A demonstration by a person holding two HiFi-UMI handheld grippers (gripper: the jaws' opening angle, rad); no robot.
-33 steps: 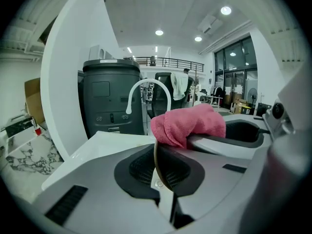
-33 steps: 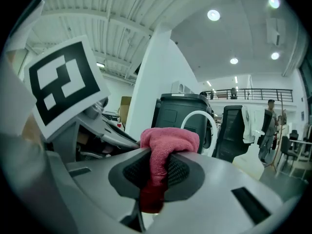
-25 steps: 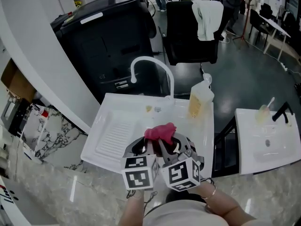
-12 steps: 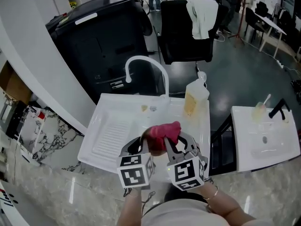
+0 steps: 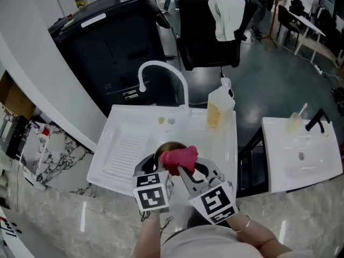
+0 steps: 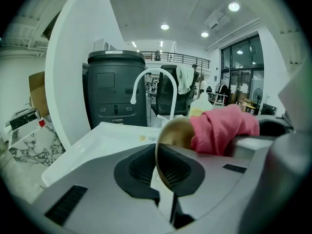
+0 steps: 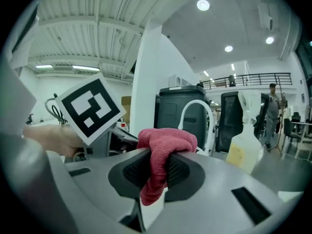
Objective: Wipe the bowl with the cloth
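1. no word, number or brand can be read in any of the views.
2. black-and-white square code patterns are carried on the marker cube (image 5: 153,196) of the left gripper (image 6: 158,162) and on the marker cube (image 5: 216,203) of the right gripper (image 7: 156,172), at the lower middle of the head view; no letters are formed by them.
3. a white strip (image 5: 92,20) is seen on the lid of the black bin (image 5: 123,42), upper left of the head view; any print on it is too small to be told.
4. a yellowish label is borne by the clear bottle (image 5: 217,109), right of centre; its print is blurred.
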